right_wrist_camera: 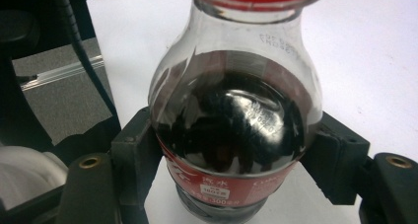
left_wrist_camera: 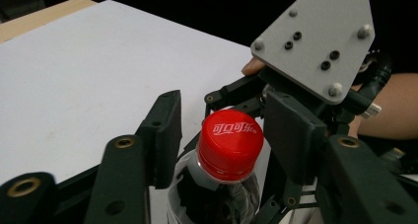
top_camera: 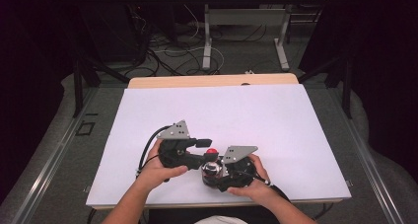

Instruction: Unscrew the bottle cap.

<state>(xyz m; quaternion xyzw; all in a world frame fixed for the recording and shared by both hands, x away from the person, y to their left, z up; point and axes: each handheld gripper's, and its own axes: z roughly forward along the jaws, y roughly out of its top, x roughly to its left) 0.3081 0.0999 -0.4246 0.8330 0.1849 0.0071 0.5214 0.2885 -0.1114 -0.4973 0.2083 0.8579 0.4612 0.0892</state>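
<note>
round clear plastic cola bottle (right_wrist_camera: 235, 115) clenched in right gripper (right_wrist_camera: 236, 155) jaws, ribbed red cap (left_wrist_camera: 230, 144) between released left gripper (left_wrist_camera: 222, 135) jaws

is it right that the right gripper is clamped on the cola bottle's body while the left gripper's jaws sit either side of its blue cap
Not quite: the cap is red, as the left gripper view shows. The right gripper does clamp the bottle body, and the left gripper jaws flank the cap.

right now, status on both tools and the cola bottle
Right tool shut on cola bottle body, upright. Left tool straddles red cap, pads not pressing. White table bare around, nothing in the way.
</note>
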